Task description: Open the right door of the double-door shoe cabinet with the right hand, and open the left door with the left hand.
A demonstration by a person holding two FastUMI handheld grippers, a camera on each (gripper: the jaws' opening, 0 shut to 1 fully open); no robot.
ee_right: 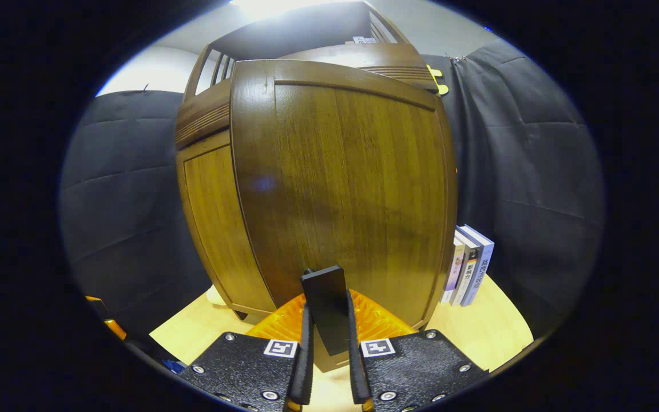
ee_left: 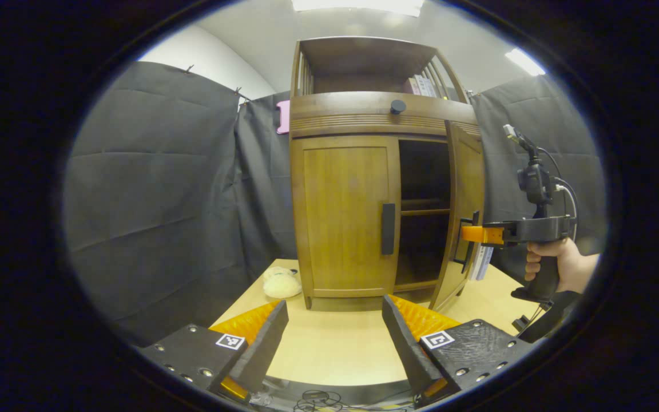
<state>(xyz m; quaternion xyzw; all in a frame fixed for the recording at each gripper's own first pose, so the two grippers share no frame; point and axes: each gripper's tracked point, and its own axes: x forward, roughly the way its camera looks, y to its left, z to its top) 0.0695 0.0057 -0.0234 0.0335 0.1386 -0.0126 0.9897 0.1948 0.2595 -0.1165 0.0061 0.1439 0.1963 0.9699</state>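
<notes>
Clearly mid-task: shoe cabinet [ee_left: 386, 171] standing upright on the pale wooden table [ee_left: 335, 343], backed by black cloth. Right door [ee_left: 462, 217] swung partway outward on its outer hinge, dark interior and a shelf [ee_left: 424, 212] exposed behind it. Left door [ee_left: 344, 220] flush and closed, its dark vertical handle [ee_left: 388, 229] untouched near the inner edge. In the left gripper view, left gripper [ee_left: 335, 337] low over the table in front of the cabinet, jaws spread wide with nothing between them, well apart from the closed door. Farther right in that same view, right gripper [ee_left: 472, 233] held by a hand [ee_left: 552, 266], tips reaching the right door's handle [ee_left: 467, 243]. In the right gripper view, right gripper [ee_right: 329, 349] closed tight on that handle [ee_right: 325, 309], both fingers pressed against its sides (door panel [ee_right: 352, 189] looming broad and close behind). Row of books [ee_right: 469, 266] upright on the table just beside the cabinet's right side. Pale soft lump [ee_left: 281, 283] on the table by the cabinet's lower left corner, kind uncertain. Round dark knob [ee_left: 398, 106] on the drawer band above the doors, open slatted shelf on top.
</notes>
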